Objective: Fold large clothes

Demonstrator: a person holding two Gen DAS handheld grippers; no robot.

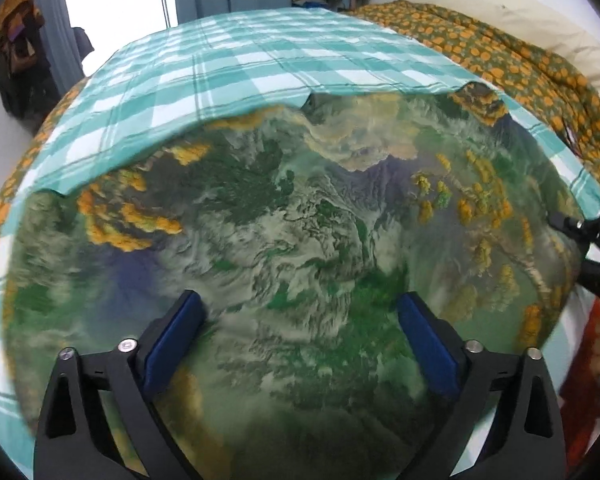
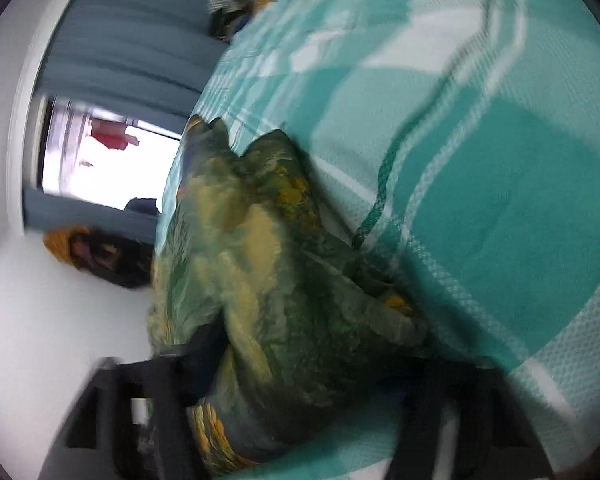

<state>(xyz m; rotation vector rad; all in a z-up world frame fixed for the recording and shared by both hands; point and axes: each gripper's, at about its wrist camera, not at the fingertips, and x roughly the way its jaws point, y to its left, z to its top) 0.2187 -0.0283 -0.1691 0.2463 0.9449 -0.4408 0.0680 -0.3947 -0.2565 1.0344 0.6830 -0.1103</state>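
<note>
- While its blue-padded jaws sit spread wide with nothing between them, the left gripper (image 1: 300, 344) hovers right over the green printed garment (image 1: 292, 232).
- That garment is spread flat on the teal checked sheet (image 1: 236, 60), with an orange floral blanket (image 1: 512, 60) beyond.
- Right gripper (image 2: 300, 384) is clenched on a bunched fold of the garment; that view's pretty blurry.

The printed garment (image 1: 292, 216) is thin, smooth cloth with a faint sheen. Beneath it the checked sheet (image 1: 228, 60) is matt woven cotton with a visibly coarse weave. The left tool (image 1: 300, 340) is matt black plastic with blue rubbery pads (image 1: 172, 344) and shiny metal screws (image 1: 126, 345).
</note>
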